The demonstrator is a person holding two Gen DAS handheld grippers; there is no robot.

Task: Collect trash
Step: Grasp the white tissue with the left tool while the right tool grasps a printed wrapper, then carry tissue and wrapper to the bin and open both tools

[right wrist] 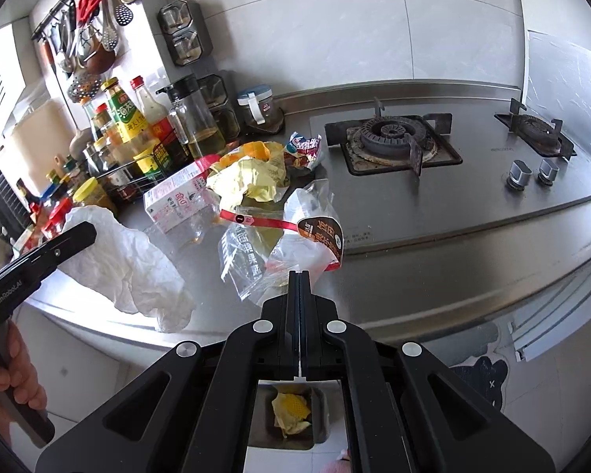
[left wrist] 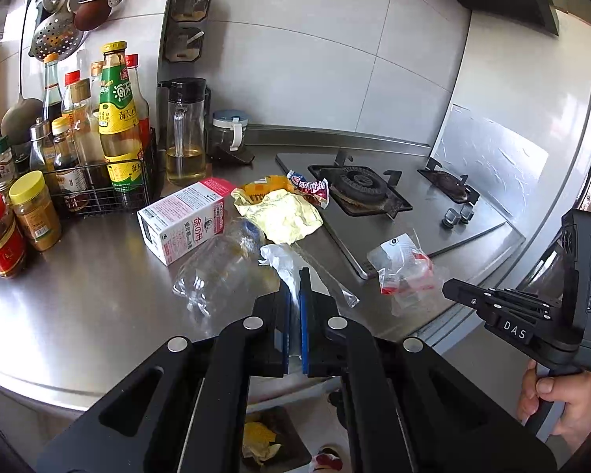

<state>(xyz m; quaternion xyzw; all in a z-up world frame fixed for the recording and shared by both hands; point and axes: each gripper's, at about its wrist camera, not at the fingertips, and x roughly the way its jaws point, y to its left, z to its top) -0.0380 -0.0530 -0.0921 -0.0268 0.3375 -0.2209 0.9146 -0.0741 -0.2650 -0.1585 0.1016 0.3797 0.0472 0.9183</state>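
Left gripper (left wrist: 294, 276) jaws clamped on white tissue (left wrist: 279, 260); right gripper (right wrist: 299, 276) jaws pinched on clear wrapper (right wrist: 295, 232). Bin (right wrist: 319, 406) below both, under the bench (right wrist: 413, 276) edge.

Pale tiled wall (left wrist: 315, 59), steel counter (left wrist: 78, 295) — gas hob (right wrist: 394, 138), daylight — white floor (right wrist: 98, 374)

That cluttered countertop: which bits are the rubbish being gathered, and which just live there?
Rubbish:
white crumpled plastic, in left hand-held gripper
clear printed wrapper, in right hand-held gripper
yellow wrapper
pink carton
crushed clear bottle
bin below

Just there:
sauce bottles
oil jug
stove burner
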